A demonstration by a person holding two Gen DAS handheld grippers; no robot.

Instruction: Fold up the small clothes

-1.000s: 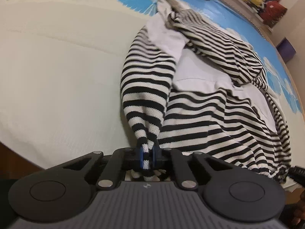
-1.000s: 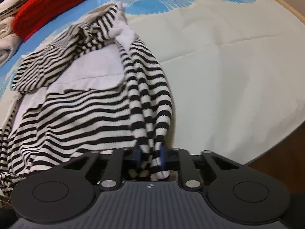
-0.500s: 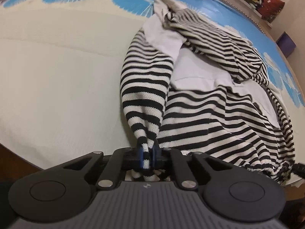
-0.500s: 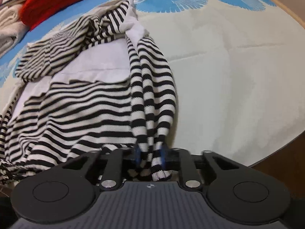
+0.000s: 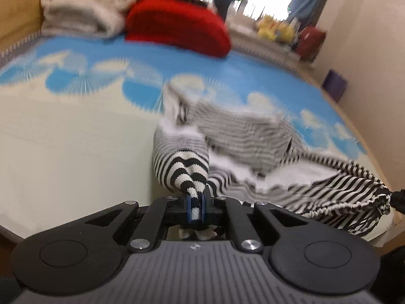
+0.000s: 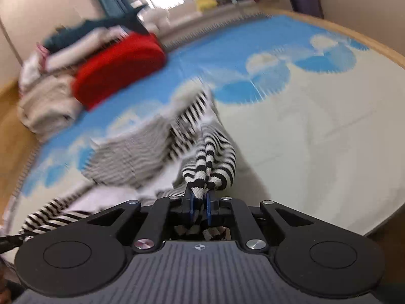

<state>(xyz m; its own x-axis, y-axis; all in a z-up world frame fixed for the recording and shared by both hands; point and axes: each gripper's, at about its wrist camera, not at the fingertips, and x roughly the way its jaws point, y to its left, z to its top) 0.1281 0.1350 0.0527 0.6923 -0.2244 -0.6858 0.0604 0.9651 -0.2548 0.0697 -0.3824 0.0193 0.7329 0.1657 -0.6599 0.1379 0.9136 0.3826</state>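
- Striped black-and-white garment [image 5: 253,147] lies bunched on the blue-and-cream mat [image 5: 63,131].
- Left gripper [image 5: 194,202] pinches one striped sleeve end.
- Right gripper [image 6: 200,202] pinches another (blurred beyond).

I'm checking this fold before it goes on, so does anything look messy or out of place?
Yes. The striped top is bunched and twisted on the bed, not flat. Each gripper, left and right, pinches a roped-up strip of it, and its gathered hem sags by the bed's edge. The frames are blurred, so finer creases cannot be judged.
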